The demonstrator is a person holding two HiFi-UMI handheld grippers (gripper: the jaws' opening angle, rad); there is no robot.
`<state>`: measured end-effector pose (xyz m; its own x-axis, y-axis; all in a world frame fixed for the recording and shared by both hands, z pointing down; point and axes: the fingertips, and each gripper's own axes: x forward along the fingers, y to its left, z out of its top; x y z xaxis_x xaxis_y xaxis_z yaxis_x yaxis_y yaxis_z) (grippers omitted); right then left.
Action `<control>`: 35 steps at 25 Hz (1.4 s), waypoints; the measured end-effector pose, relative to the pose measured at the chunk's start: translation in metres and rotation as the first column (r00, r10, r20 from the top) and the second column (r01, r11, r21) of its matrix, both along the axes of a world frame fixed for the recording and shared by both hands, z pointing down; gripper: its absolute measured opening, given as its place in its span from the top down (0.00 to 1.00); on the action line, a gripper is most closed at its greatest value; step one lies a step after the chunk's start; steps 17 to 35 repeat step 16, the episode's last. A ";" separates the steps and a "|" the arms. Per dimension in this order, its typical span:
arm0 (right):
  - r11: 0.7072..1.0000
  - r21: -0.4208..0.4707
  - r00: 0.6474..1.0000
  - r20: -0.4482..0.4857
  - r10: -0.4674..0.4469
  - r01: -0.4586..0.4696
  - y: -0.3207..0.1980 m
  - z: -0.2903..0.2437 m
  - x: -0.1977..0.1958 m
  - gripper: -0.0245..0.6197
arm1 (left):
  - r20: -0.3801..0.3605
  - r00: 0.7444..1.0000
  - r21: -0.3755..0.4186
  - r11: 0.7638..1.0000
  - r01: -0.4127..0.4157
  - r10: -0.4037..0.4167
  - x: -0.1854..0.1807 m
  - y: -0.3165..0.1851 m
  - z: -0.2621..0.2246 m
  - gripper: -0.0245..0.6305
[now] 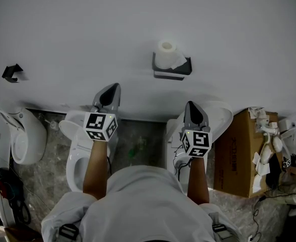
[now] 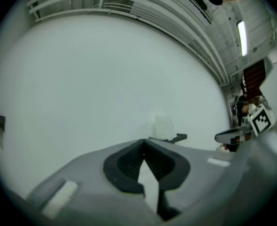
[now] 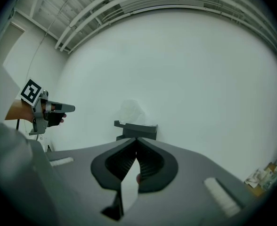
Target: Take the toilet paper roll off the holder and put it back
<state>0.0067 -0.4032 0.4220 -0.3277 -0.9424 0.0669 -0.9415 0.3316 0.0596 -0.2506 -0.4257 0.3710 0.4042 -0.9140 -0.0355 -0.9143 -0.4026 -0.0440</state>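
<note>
Toilet paper roll [image 1: 165, 53] stands upright at the left end of the wall holder [image 1: 180, 70], well apart from both grippers.

Left gripper [image 1: 113, 88], right gripper [image 1: 191, 106]: fingers pressed together, nothing between them.

Risks, as judged:
- Reaching in with the fingers shut could knock the roll off the holder's edge.
- A hard squeeze could dent it.
- The loose tail may unwind.

Room: plain white wall [image 1: 77, 29]; grey stone floor [image 1: 140, 135]; toilets [image 1: 76, 161]; cardboard box [image 1: 237, 155] at right.

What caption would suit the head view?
Left gripper and right gripper, both shut, face the toilet paper roll on its wall holder.
</note>
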 end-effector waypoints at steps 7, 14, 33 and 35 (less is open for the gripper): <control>1.000 0.007 1.000 -0.006 -0.009 0.009 0.000 -0.002 -0.003 0.96 | 0.004 1.000 0.004 1.000 -0.002 0.002 0.000 0.003 -0.001 0.97; 1.000 0.010 1.000 -0.010 -0.012 0.012 -0.002 -0.003 -0.007 0.96 | 0.004 1.000 0.008 1.000 -0.006 0.006 -0.001 0.001 -0.001 0.97; 1.000 0.010 1.000 -0.010 -0.010 0.010 -0.003 -0.003 -0.008 0.96 | 0.005 1.000 0.009 1.000 -0.010 0.010 -0.001 0.000 -0.002 0.97; 1.000 0.010 1.000 -0.010 -0.010 0.010 -0.003 -0.003 -0.008 0.96 | 0.005 1.000 0.009 1.000 -0.010 0.010 -0.001 0.000 -0.002 0.97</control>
